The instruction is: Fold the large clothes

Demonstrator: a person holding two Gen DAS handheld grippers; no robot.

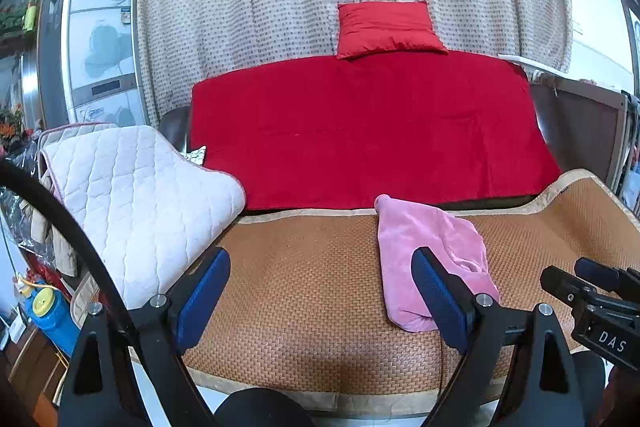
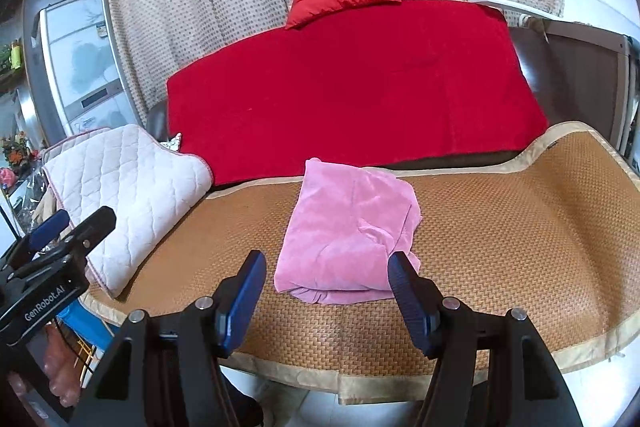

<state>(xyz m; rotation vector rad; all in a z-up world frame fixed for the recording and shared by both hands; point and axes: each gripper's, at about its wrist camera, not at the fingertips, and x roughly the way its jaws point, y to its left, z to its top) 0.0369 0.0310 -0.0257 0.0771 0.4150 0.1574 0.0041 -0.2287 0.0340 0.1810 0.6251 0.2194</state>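
A pink garment (image 2: pixel 348 227) lies folded into a compact bundle on the woven brown mat (image 2: pixel 500 227); it also shows in the left wrist view (image 1: pixel 424 255). My right gripper (image 2: pixel 326 263) is open and empty, its blue pads either side of the bundle's near edge, just in front of it. My left gripper (image 1: pixel 320 259) is open and empty, over bare mat (image 1: pixel 300 287) to the left of the garment. The right gripper shows at the right edge of the left wrist view (image 1: pixel 592 279), and the left gripper at the left edge of the right wrist view (image 2: pixel 76 223).
A white quilted pad (image 1: pixel 132 203) lies on the mat's left end. A red blanket (image 1: pixel 368 131) and red pillow (image 1: pixel 384 27) cover the sofa behind. A beige curtain hangs at the back; a fridge (image 1: pixel 100 47) stands at the left. The mat's front edge is near me.
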